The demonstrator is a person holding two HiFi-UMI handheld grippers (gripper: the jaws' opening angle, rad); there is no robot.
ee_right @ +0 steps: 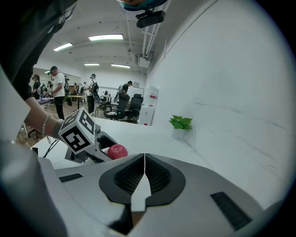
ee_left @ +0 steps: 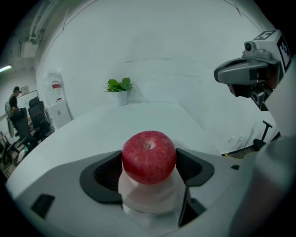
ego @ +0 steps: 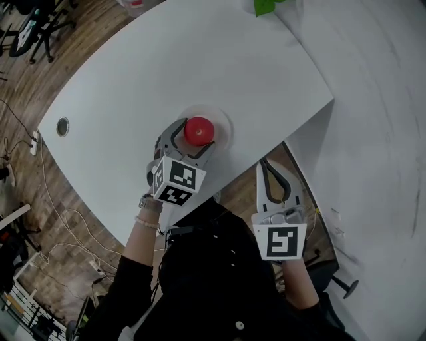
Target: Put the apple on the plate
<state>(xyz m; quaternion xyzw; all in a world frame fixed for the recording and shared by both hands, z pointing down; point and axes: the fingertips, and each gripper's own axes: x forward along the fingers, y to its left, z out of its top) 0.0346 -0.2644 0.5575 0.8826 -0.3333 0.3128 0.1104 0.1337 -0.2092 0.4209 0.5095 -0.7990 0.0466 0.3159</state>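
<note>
A red apple [ego: 198, 130] sits between the jaws of my left gripper [ego: 195, 136], right over a pale round plate [ego: 225, 123] near the white table's front edge. In the left gripper view both dark pads [ee_left: 107, 175] press against the sides of the apple [ee_left: 149, 156], and the plate [ee_left: 148, 196] shows white just beneath it. I cannot tell whether the apple rests on the plate or hangs just above it. My right gripper [ego: 266, 166] is off the table's front right corner, jaws shut together with nothing between them [ee_right: 144, 173].
A small potted plant [ego: 266, 6] stands at the table's far end by the white wall. A round cable hole [ego: 62, 126] is at the table's left corner. Cables lie on the wooden floor [ego: 60, 226]. People and office chairs [ee_right: 122, 104] are far behind.
</note>
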